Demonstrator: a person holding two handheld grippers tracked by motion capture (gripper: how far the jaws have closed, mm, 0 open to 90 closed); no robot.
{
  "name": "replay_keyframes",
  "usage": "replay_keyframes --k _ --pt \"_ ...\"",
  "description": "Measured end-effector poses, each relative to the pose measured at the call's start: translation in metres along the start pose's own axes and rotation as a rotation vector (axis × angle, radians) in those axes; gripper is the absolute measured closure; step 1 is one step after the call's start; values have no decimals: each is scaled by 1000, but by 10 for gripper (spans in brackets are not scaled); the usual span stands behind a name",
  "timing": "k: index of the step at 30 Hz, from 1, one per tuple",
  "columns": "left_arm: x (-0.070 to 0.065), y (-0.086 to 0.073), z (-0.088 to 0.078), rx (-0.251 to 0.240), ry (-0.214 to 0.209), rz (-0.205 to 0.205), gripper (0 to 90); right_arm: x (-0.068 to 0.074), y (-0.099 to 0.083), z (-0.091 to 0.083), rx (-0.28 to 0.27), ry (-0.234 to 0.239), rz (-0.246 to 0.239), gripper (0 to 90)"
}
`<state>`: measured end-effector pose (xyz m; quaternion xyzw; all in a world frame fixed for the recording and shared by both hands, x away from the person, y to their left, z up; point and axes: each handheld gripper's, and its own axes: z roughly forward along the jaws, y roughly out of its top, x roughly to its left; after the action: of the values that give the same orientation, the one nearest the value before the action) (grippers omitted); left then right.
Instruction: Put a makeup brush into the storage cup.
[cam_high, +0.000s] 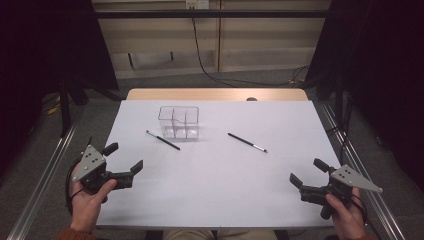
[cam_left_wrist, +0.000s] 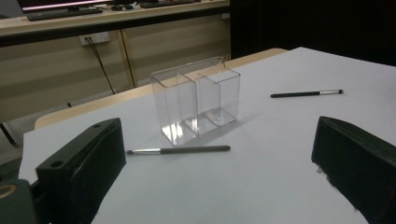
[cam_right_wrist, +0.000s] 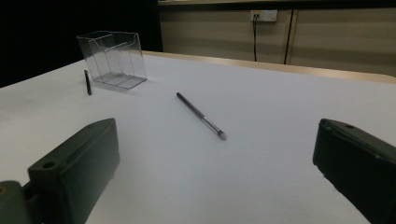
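1. High view: a white table (cam_high: 215, 190) carries a clear divided box (cam_high: 179, 121) and two slim dark brushes, with both tongs held low near the person's edge.
2. Left gripper (cam_high: 123, 157) sits in the left hand (cam_high: 90, 197) at the near left corner, jaws wide apart and empty.
3. Right gripper (cam_high: 309, 171) sits in the right hand (cam_high: 345, 212) at the near right corner, jaws likewise spread with nothing between them.
4. Ahead of the left gripper lies the left brush (cam_high: 163, 140), just beside the box's near left corner; whether it touches the box I cannot tell.
5. Ahead of the right gripper and toward the middle lies the right brush (cam_high: 247, 142), well apart from the box.
6. In the left gripper view the box (cam_left_wrist: 196, 105) stands upright between the two jaws' lines of sight, the nearer brush (cam_left_wrist: 180, 150) lying crosswise in front of it and the other brush (cam_left_wrist: 306, 94) farther off to the right.
7. In the right gripper view one brush (cam_right_wrist: 201, 115) points toward the camera, bristle tip nearest, with the box (cam_right_wrist: 112, 59) far off at upper left.
8. Beside that box a short dark piece of the other brush (cam_right_wrist: 87, 82) shows, foreshortened and hard to make out.
9. Nothing lies between either gripper and the brushes.
10. Box dividers are see-through, so the number of compartments is hard to count; it looks like three.
11. Both forearms are cut off at the bottom edge of the high view.
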<state>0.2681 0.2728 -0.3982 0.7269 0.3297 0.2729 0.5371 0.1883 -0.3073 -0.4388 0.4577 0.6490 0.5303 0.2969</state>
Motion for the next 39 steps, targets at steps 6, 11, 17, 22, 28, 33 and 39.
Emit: replay_keyframes --k 6,11,17,22,28,33,39 --pt "12 8 6 24 -8 1 27 0 0 0 3 -10 -4 0" --pt "23 13 12 38 -27 -13 29 0 0 0 1 -10 1 0" --pt "29 14 21 50 -26 -13 27 0 -1 2 -10 -13 18 0" --pt "36 17 27 107 -17 1 49 0 -1 3 -14 -11 17 0" --pt "48 19 34 143 -25 15 40 0 -2 2 -10 -13 15 0" --pt "55 17 44 150 -36 12 34 0 -2 1 -11 -15 15 0" --pt "67 17 55 182 -69 9 36 -1 -2 1 -9 -21 19 0"
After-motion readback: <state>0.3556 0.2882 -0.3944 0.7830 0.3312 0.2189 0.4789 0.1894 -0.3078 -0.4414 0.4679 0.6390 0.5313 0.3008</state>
